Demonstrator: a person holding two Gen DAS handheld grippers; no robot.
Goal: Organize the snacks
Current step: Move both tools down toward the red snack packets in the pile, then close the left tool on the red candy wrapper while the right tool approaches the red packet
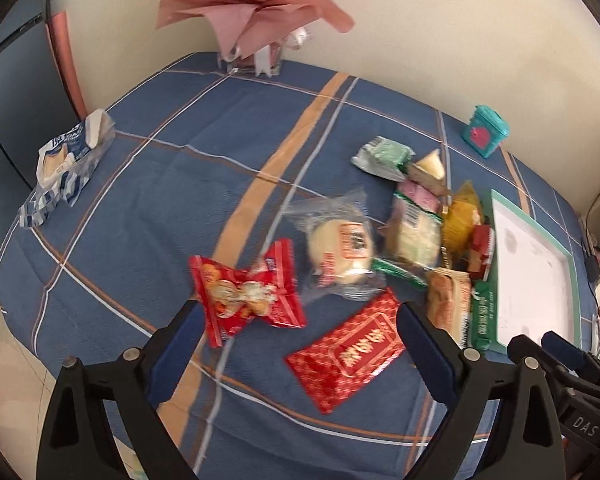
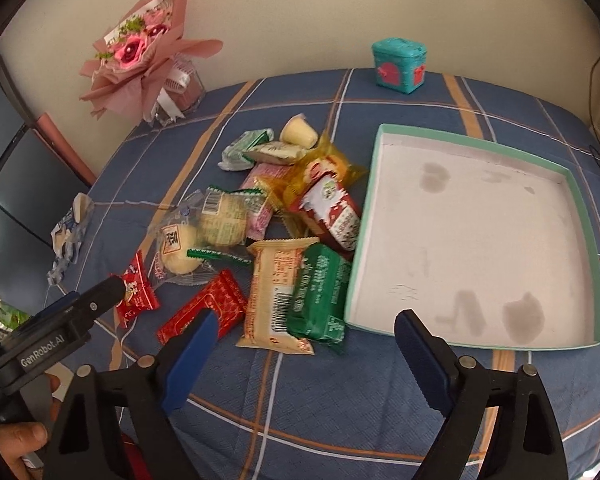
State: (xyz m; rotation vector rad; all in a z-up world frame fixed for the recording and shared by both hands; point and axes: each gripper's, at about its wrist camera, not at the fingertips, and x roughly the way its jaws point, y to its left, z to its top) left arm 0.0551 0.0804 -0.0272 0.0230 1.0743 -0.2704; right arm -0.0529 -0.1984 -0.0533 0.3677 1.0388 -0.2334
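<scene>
Several wrapped snacks lie in a pile on the blue plaid tablecloth, left of a shallow teal-rimmed tray (image 2: 580,216) with a white bottom; the tray holds nothing. My left gripper (image 1: 298,316) is open, hovering over a red twisted-wrapper snack (image 1: 248,292) and a flat red packet (image 1: 348,348). My right gripper (image 2: 304,328) is open above a beige packet (image 2: 276,292) and a green packet (image 2: 320,292) at the tray's left edge. A round bun in clear wrap (image 1: 340,252) lies behind the red snacks. The left gripper's fingers (image 2: 104,292) show in the right wrist view.
A pink flower bouquet (image 2: 140,52) stands at the table's back by the wall. A small teal box (image 2: 398,66) sits at the back. A blue-white crumpled bag (image 1: 68,164) lies at the table's left edge. The tray also shows in the left wrist view (image 1: 572,260).
</scene>
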